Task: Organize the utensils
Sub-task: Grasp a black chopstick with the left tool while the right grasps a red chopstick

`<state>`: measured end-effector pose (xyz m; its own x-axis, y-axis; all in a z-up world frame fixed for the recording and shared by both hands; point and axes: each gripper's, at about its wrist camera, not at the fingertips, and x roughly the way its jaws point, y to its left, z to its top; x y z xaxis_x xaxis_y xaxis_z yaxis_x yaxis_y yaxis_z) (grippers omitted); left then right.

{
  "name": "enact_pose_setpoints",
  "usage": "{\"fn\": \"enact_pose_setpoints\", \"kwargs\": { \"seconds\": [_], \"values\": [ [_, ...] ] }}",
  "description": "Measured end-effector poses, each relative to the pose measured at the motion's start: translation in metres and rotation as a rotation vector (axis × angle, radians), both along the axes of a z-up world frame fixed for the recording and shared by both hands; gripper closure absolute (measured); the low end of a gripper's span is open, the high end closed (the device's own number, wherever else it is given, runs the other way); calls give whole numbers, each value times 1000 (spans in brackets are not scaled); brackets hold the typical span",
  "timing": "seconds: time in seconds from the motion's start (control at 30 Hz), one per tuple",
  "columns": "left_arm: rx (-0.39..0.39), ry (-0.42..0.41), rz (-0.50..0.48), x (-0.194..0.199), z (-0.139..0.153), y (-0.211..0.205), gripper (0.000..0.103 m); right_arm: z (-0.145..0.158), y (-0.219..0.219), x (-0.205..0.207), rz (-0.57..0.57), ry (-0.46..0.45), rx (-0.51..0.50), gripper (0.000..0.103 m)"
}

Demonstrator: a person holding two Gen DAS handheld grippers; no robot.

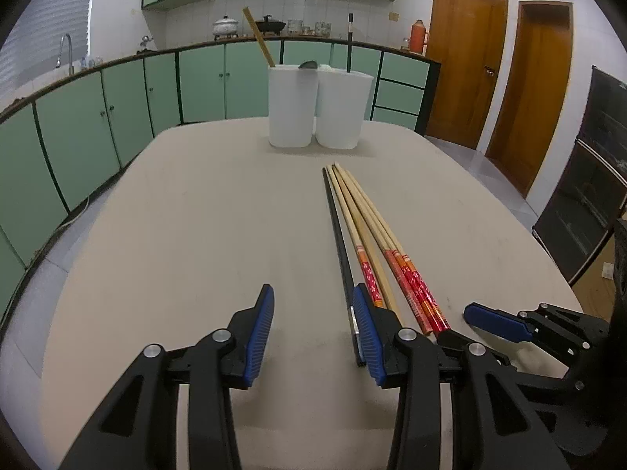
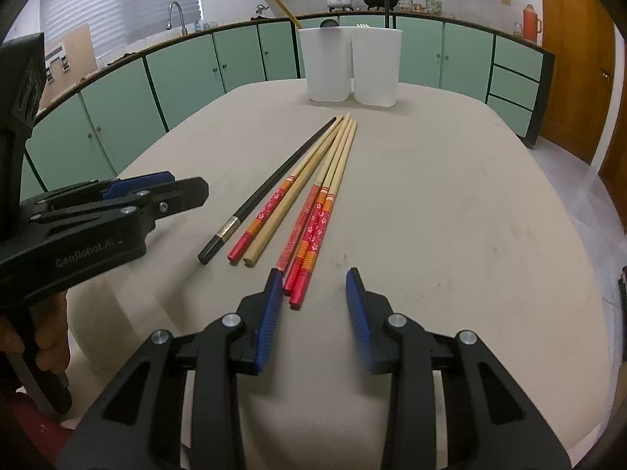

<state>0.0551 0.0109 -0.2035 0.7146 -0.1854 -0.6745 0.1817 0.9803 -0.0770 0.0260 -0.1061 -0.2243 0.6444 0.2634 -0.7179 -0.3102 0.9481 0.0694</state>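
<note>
Chopsticks (image 2: pixel 313 196) ahead of parted jaws

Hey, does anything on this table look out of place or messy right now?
Yes: six loose chopsticks lie on the table instead of in the two white holders, and the black one has no mate there.

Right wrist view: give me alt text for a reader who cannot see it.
The open right gripper hovers over a beige table at the near ends of a row of chopsticks, one black, the rest wooden. Two white containers stand beyond; the left gripper enters at left.
</note>
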Motion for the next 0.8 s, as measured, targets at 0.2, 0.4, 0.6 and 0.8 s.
{"fn": "enact_pose_setpoints", "kwargs": {
  "seconds": [0.2,0.4,0.6,0.8],
  "values": [
    [3,9,1,0,-4,-4,62,-1,-2,4,-25,-15,-46,77],
    [4,10,8,-2,-3,-6,62,0,-17,4,-42,8,8,74],
    [14,12,-1,-4,-5,-11,61,-1,-19,-3,-37,10,-2,77],
    [15,15,6,-5,-7,-12,61,-2,-27,1,-77,2,0,97]
  ]
}}
